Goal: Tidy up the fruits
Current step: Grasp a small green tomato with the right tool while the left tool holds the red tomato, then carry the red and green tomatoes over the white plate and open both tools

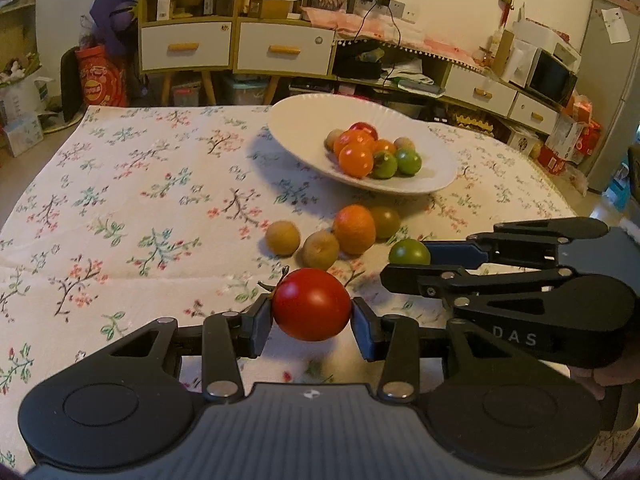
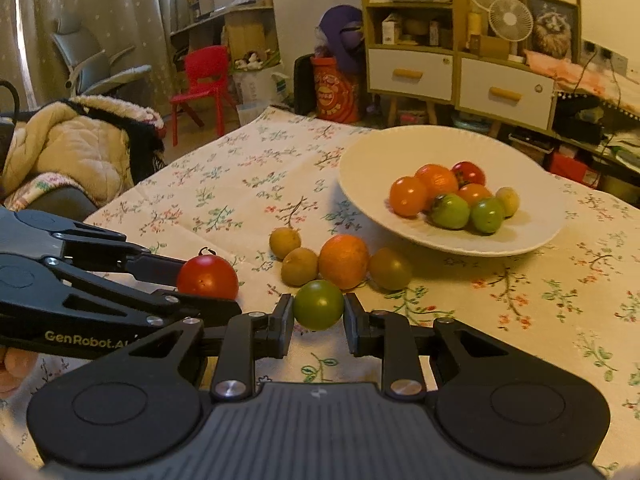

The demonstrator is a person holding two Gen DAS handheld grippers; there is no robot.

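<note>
My left gripper is shut on a red tomato, also seen as the red tomato at the left of the right wrist view. My right gripper is shut on a green tomato, the same green tomato in the left wrist view. Just beyond both lie an orange, two small brown fruits and an olive-green fruit on the cloth. A white bowl behind them holds several orange, green and red fruits.
The table wears a floral cloth. A coat lies over a seat at the table's left side. Cabinets with drawers and shelves stand beyond the far edge.
</note>
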